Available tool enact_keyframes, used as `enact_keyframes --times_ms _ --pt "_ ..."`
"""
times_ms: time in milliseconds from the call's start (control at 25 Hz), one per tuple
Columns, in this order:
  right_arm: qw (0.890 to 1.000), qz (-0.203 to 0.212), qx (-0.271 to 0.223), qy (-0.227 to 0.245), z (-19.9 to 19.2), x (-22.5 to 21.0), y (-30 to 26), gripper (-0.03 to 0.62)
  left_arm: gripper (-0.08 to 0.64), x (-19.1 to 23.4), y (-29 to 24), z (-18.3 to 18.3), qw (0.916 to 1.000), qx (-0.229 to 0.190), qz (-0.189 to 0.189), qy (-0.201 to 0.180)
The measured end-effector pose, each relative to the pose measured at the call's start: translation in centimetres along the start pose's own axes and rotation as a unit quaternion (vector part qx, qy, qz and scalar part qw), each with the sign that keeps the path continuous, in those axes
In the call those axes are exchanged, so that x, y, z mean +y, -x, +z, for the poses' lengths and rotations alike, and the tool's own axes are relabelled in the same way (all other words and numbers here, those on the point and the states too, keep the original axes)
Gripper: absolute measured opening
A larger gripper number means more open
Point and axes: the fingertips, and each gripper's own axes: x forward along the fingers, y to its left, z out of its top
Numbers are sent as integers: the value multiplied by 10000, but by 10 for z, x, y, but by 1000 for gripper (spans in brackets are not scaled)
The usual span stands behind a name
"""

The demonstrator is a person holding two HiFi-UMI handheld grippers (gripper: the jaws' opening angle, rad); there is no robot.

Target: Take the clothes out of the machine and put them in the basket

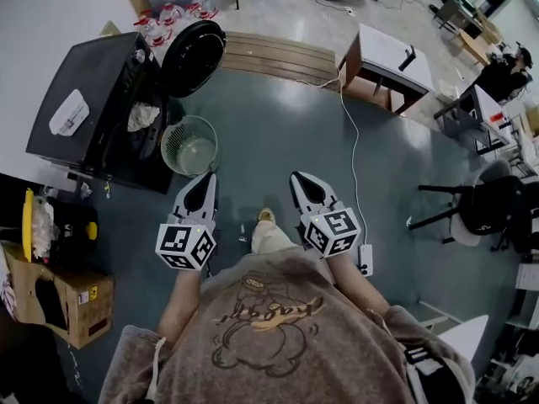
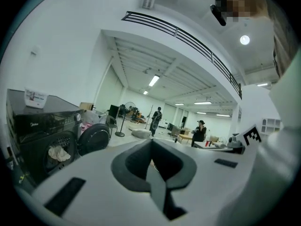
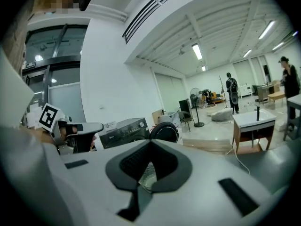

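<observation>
Currently: clothes (image 1: pixel 143 116), one pale crumpled bundle, in the door opening of the black machine (image 1: pixel 84 108), round door (image 1: pixel 192 57) swung open. Basket (image 1: pixel 166 135), pale and round with slatted sides, on the floor just beside the machine's front, showing only its pale bottom. Left gripper (image 1: pixel 202 183) and right gripper (image 1: pixel 305 183): jaws pressed together, gripping nothing.

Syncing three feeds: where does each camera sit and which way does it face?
Head view: on the person's head, facing steeply down at machine, basket; shows sweater, left gripper, right gripper.
Left gripper view: on the left gripper, facing along its shut jaws; machine at left.
Right gripper view: on the right gripper, along its shut jaws toward basket.
Shared: all show the machine's open door.
</observation>
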Motion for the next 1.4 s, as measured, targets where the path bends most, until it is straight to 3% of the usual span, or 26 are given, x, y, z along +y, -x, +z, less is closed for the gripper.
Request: enact_keyframes --times_ms 360,920,1160,1400 --pt "9988 460 112 160 57 -78 -96 -5 6 39 -111 35 9987 -151 482 60" --pt "9962 819 212 214 83 -121 -215 -5 6 114 -211 48 9976 -36 697 45" --pt "9920 1143 371 375 100 -124 -281 -5 5 160 -244 61 9957 -10 914 118" --pt "9801 1787 569 652 110 -98 -360 -5 5 223 -249 70 9890 -90 1465 160"
